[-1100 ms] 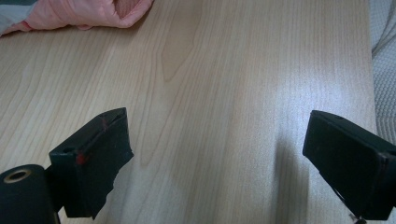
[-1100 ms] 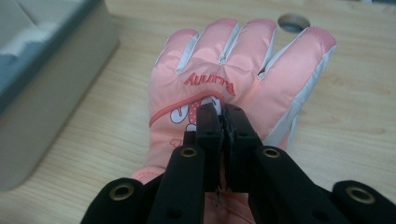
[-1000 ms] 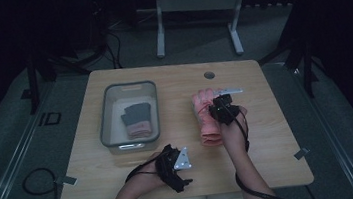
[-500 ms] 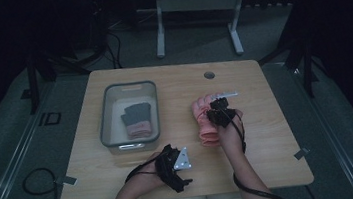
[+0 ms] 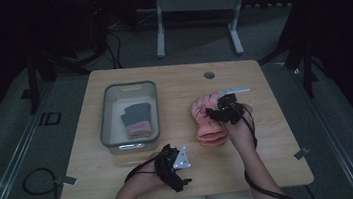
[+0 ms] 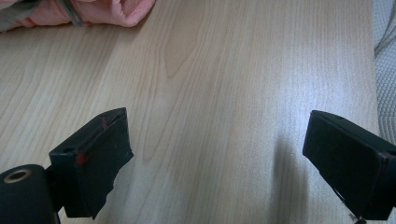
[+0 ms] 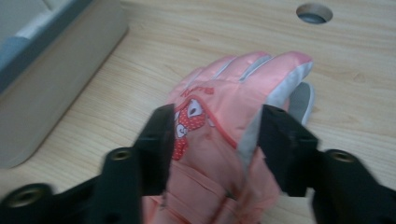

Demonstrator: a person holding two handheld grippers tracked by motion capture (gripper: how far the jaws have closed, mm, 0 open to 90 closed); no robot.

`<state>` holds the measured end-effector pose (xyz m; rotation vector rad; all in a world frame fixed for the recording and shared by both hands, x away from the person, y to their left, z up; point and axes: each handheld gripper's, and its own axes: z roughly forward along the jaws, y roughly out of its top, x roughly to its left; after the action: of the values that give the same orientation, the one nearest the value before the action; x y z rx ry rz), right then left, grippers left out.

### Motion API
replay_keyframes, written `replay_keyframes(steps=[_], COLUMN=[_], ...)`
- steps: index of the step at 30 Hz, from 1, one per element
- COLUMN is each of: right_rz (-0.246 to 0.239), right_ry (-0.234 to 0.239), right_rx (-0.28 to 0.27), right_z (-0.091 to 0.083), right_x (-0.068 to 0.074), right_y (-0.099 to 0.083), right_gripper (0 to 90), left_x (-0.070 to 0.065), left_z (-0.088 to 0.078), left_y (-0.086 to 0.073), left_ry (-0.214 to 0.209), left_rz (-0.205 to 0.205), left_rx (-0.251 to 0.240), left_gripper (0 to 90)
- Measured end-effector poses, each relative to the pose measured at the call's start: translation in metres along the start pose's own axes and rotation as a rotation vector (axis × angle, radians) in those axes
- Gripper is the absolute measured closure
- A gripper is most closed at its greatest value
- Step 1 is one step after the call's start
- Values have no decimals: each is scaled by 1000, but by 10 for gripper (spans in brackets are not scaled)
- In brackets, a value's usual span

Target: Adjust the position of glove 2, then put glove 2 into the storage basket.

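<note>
1. The pink glove lay on the tabletop, right of centre, fingers pointing toward the far edge, just beside the grey bin but apart from it.
2. In the right gripper view the glove showed an orange back with a red cartoon patch and grey finger sides.
3. The right gripper sat over the glove's right side. Its jaws had just been opening; in the right gripper view they stood one on each side of the glove's back, close against the fabric. Whether the pads pressed on it could not be told; the frame was slightly blurred.
4. The left gripper rested near the tabletop's near edge, well apart from the glove. In the left gripper view its jaws stood wide apart with nothing between them, bare wood beneath.
5. The bin held a dark glove lying on a pink one.
6. A round cable hole sat near the far edge of the tabletop.
</note>
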<state>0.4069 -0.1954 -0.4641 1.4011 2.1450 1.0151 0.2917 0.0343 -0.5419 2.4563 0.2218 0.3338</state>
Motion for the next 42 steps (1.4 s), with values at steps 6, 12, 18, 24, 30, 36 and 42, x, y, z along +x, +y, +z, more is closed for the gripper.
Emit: replay_keyframes(steps=[6, 12, 18, 24, 30, 36, 42], right_rz=[20, 21, -23, -48, -101, -94, -52], right_ry=[68, 156, 114, 110, 50, 33, 43], right_rx=[-16, -7, 1, 36, 102, 142, 67], right_z=[-12, -8, -9, -2, 18, 29, 4], right_x=[-14, -8, -12, -8, 2, -1, -4], right_y=[0, 2, 1, 6, 6, 1, 11], right_gripper=[216, 152, 481, 590, 613, 853, 887], left_x=[-1, -1, -1, -1, 0, 1, 1], left_z=[3, 2, 2, 3, 3, 2, 2], left_y=[0, 1, 1, 2, 0, -1, -1], left_ry=[-10, -9, -7, -16, -16, -15, -14], left_rz=[8, 1, -1, -7, -12, -15, -19], left_rx=[13, 7, 2, 2, 0, 2, 0], left_gripper=[70, 71, 70, 71, 71, 71, 71])
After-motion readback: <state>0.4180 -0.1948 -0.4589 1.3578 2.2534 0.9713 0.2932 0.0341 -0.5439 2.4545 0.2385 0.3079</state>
